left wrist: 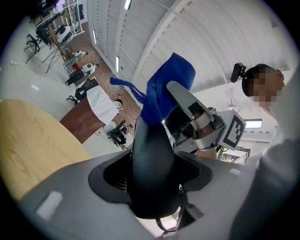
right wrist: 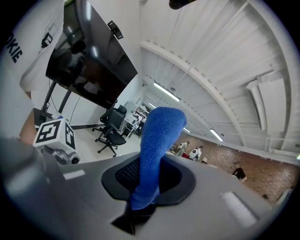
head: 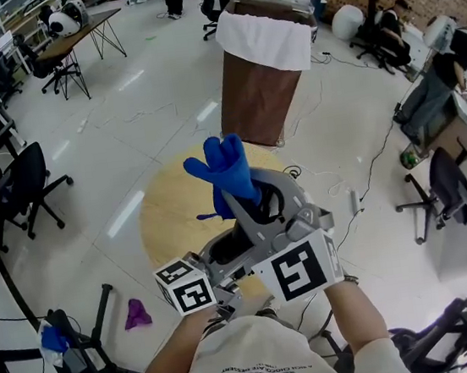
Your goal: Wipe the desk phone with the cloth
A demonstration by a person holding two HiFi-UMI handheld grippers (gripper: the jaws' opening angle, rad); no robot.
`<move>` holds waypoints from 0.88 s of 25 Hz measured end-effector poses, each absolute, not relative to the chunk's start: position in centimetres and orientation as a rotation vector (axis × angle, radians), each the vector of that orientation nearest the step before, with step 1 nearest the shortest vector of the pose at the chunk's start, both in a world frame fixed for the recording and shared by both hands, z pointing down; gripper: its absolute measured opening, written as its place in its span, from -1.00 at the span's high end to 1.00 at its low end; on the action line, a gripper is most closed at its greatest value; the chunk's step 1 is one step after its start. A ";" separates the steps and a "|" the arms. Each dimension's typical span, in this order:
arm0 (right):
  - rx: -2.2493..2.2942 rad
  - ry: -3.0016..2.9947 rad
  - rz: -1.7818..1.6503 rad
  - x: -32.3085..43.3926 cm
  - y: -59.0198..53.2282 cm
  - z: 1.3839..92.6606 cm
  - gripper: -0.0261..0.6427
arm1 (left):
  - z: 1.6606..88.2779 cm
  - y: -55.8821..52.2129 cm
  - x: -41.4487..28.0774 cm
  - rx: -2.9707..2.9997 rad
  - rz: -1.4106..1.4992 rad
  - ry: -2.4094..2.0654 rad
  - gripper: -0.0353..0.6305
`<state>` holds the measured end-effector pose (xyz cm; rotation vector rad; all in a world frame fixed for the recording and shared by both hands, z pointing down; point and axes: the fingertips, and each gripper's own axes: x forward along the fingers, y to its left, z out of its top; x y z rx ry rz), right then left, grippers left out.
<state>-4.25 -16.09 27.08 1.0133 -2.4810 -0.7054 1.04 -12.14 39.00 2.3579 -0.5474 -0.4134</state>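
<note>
Aloft, left gripper (left wrist: 152, 131) and right gripper (right wrist: 147, 164) jaws both pinching blue cloth (head: 227, 169), shirt (right wrist: 35, 51) lettering "OKIE"

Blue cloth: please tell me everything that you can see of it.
The blue cloth looks like soft, fuzzy fabric, plain blue, bunched into a thick upright roll. It is held in the air above the round wooden table. The right gripper has its fingers shut on the lower end; the left gripper seems to pinch it too.
</note>
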 end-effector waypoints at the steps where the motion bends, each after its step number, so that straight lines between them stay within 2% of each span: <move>1: 0.997 -2.478 -0.692 -4.5 -15.8 27.6 0.73 | 39.0 -12.2 1.0 2.358 -0.418 -0.550 0.07; 16: 0.806 -2.553 -0.607 -7.2 -10.5 30.7 0.73 | 39.1 -12.9 0.2 2.342 -0.440 -0.556 0.07; 19: 0.895 -2.584 -0.695 -6.0 -11.7 27.9 0.73 | 39.1 -12.5 0.0 2.330 -0.461 -0.536 0.07; 22: 1.137 -2.590 -0.734 -1.6 -13.6 23.9 0.73 | 39.1 -12.2 -0.5 2.313 -0.494 -0.511 0.07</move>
